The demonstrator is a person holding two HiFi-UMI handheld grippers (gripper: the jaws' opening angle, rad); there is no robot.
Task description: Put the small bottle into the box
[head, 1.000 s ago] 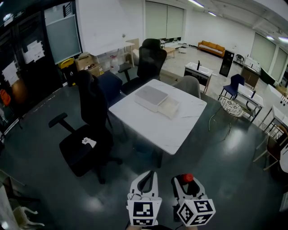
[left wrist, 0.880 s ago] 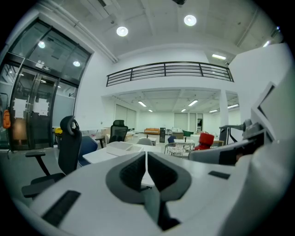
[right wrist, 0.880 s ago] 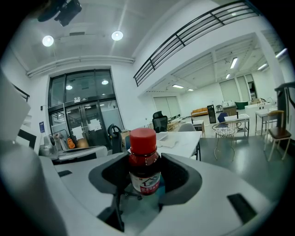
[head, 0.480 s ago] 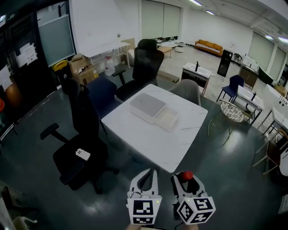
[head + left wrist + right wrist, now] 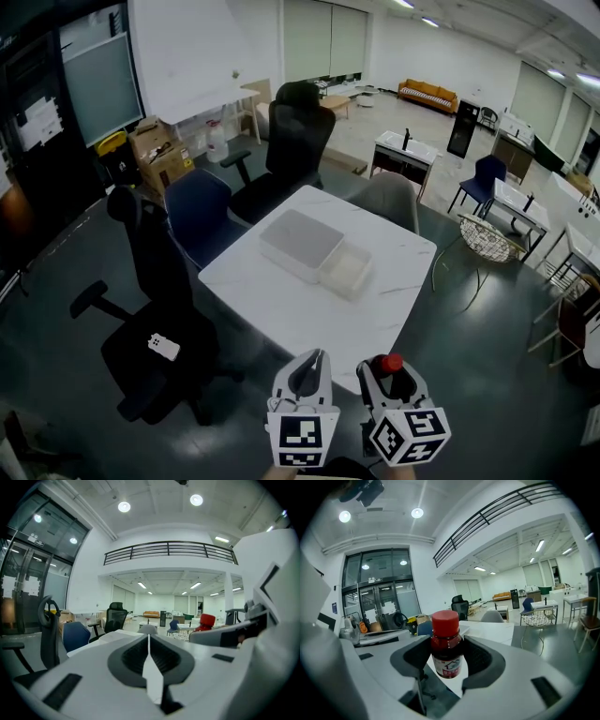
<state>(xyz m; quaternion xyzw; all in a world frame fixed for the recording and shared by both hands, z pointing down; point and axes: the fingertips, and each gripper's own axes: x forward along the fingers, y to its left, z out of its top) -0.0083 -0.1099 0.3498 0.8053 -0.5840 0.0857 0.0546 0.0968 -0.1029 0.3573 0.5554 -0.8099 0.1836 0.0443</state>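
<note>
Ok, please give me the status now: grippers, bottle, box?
Left gripper shut, empty. Right gripper shut on small bottle. Box on table ahead. Office chair left of table, not in path.

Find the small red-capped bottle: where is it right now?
The small bottle is clamped upright in the right claw, low and right of centre in the head view, by the near corner of the white table that carries the box.

Left tool (image 5: 309, 360) jaws together, empty — right tool (image 5: 387, 377) clamped on small bottle (image 5: 446, 645).
</note>
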